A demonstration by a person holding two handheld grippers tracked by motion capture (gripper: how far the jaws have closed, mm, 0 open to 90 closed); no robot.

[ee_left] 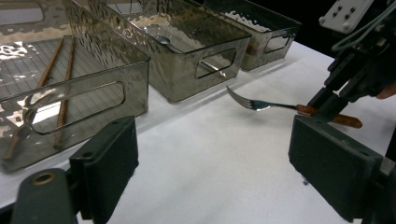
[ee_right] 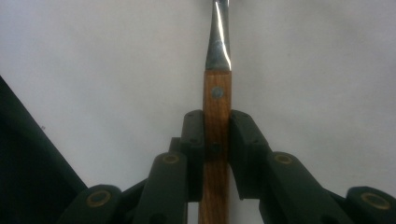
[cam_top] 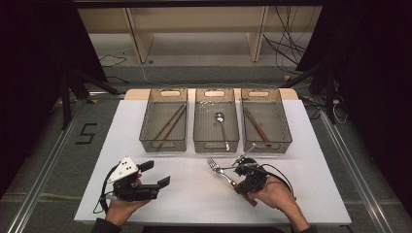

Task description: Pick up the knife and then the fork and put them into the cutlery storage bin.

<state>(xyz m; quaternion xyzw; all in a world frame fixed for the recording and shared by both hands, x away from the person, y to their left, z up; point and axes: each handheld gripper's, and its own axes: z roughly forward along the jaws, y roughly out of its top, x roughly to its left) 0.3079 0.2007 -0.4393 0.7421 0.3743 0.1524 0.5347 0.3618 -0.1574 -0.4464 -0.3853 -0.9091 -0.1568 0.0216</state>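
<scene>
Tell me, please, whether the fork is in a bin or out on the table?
Out: the fork sits before the three bins, its wooden handle clamped in the right gripper.

My matt black plastic fingers (ee_right: 194,140) clamp the fork (cam_top: 221,171) by its smooth brown wooden handle, riveted with dull metal pins; its neck and tines are shiny bright metal. Under the fork, the counter (cam_top: 194,194) looks matt white and smooth. Beyond the fork, the three bins (cam_top: 216,144) are smoky, glossy see-through plastic with a rippled finish.
</scene>
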